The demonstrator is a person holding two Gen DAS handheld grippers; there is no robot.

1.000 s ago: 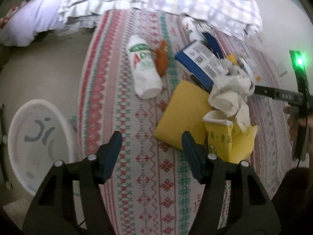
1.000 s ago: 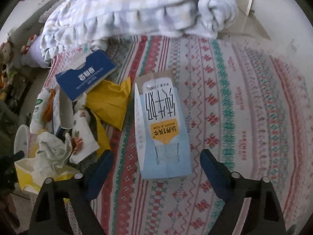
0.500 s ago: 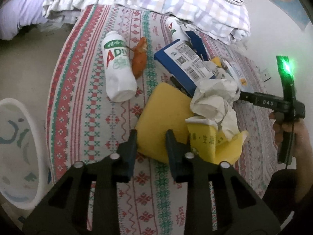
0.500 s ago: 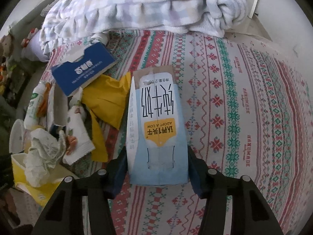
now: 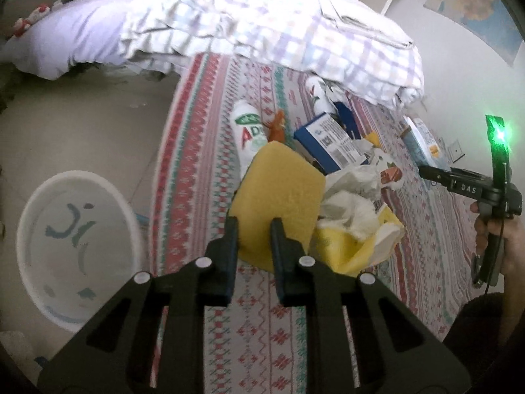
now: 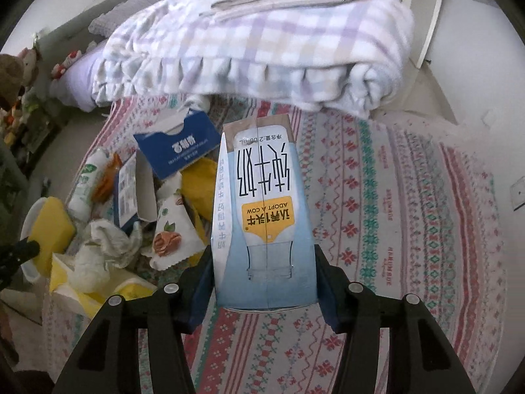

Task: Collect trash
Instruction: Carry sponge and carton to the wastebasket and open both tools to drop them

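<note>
A printed paperboard milk carton (image 6: 265, 216) is showing a smooth finish; the yellow sponge (image 5: 279, 193) is looking porous, possibly foam; the patterned rug (image 6: 410, 229) is looking woven.

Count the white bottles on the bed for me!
2. One bottle with green and red letters lies beside the yellow sponge. Another bottle pokes from under the checked blanket. More may be hidden.

Folded checked quilt (image 6: 262, 46) on patterned bedspread (image 6: 410, 216); stuffed toys (image 6: 19, 75) far left.
</note>
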